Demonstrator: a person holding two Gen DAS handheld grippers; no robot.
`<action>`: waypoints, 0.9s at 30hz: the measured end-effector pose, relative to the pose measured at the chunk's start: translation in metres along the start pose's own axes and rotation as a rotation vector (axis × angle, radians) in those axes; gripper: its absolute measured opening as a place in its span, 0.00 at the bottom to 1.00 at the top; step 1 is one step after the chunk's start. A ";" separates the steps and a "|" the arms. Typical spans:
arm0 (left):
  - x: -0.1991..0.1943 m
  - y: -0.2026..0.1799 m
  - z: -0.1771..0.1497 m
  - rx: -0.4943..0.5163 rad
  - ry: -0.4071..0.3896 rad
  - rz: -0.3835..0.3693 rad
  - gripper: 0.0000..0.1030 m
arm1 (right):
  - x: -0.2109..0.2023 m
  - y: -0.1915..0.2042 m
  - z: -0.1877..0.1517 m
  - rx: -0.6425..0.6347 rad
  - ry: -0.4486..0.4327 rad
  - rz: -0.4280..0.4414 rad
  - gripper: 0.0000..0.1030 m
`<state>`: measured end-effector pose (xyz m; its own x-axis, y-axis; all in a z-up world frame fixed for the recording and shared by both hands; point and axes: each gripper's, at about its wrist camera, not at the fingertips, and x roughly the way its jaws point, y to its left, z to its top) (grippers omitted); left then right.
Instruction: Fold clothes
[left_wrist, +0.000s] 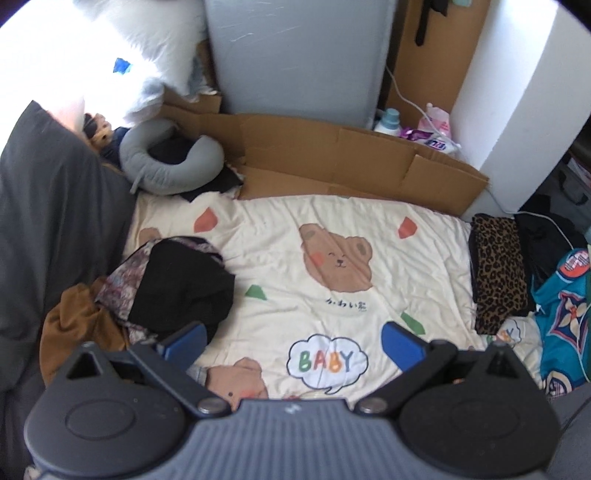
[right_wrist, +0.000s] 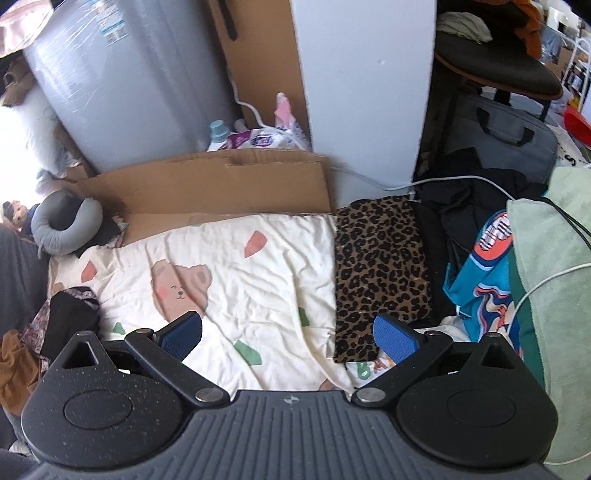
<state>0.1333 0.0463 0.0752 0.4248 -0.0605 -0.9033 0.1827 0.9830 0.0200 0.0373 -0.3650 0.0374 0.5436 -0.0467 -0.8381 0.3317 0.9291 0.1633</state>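
The left gripper (left_wrist: 293, 341) hangs above the bed with its two blue fingers spread wide, and it holds nothing. The right gripper (right_wrist: 288, 332) is wide open too, with nothing between its fingers. Under both lies a cream blanket (left_wrist: 280, 236) with brown bears and a bubble that says BABY. On the left side of the blanket sits a messy pile of clothes (left_wrist: 177, 284): a black piece on top, a flowery piece under it, and a brown piece just beside them. On the right side lies a folded leopard-print cloth (right_wrist: 380, 273), flat and neat, and the right gripper's right finger is just in front of its near edge. A black cloth sits right next to the leopard one, and a bright blue bag (right_wrist: 484, 280) stands beside that. At the far edge of the blanket is flat brown cardboard (left_wrist: 332, 162). A gray neck pillow (left_wrist: 166, 166) rests near the far left corner.
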 end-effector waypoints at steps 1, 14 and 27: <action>-0.001 0.003 -0.005 -0.007 -0.001 0.005 0.99 | -0.001 0.004 -0.001 -0.006 0.000 0.006 0.99; -0.011 0.004 -0.054 -0.088 -0.038 0.032 0.99 | -0.018 0.034 -0.019 -0.034 -0.010 0.083 0.99; -0.019 -0.018 -0.076 -0.140 -0.090 0.030 0.99 | -0.036 0.057 -0.043 -0.082 -0.009 0.099 0.99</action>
<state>0.0547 0.0430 0.0600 0.5072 -0.0398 -0.8609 0.0463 0.9987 -0.0189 0.0037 -0.2946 0.0544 0.5778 0.0435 -0.8150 0.2125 0.9561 0.2016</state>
